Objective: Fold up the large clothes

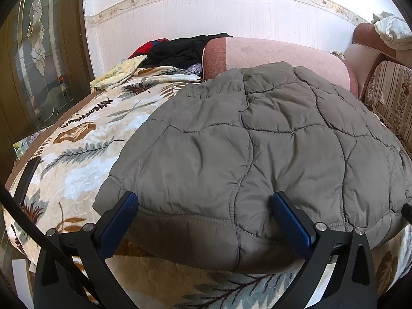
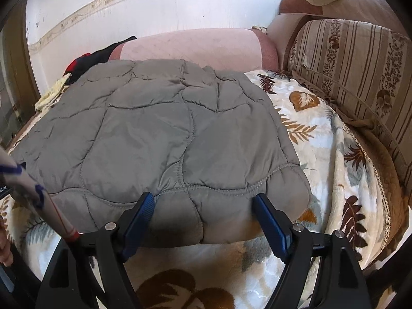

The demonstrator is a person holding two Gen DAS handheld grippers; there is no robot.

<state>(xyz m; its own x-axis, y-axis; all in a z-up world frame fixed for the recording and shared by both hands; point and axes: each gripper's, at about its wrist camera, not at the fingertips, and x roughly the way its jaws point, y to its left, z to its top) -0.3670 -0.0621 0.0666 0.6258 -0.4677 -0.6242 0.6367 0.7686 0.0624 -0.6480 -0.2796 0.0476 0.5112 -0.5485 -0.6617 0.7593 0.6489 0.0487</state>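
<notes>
Leaf-print blanket (image 1: 85, 154) is carrying a puffy grey jacket (image 1: 257, 139), probably light and slippery. Left gripper (image 1: 203, 200) and right gripper (image 2: 203, 200) are hovering released at its near hem, the best hold.

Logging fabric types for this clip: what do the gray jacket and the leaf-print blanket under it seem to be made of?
Gray jacket: seems a thin synthetic shell, nylon-like, over soft filling. It has a faint sheen, fine wrinkles and puffy panels between curved stitch lines.
Leaf-print blanket: seems a plush fleece. The pile is fuzzy and matte, and the printed leaves have soft edges.
Neither fibre can be confirmed by sight.
</notes>
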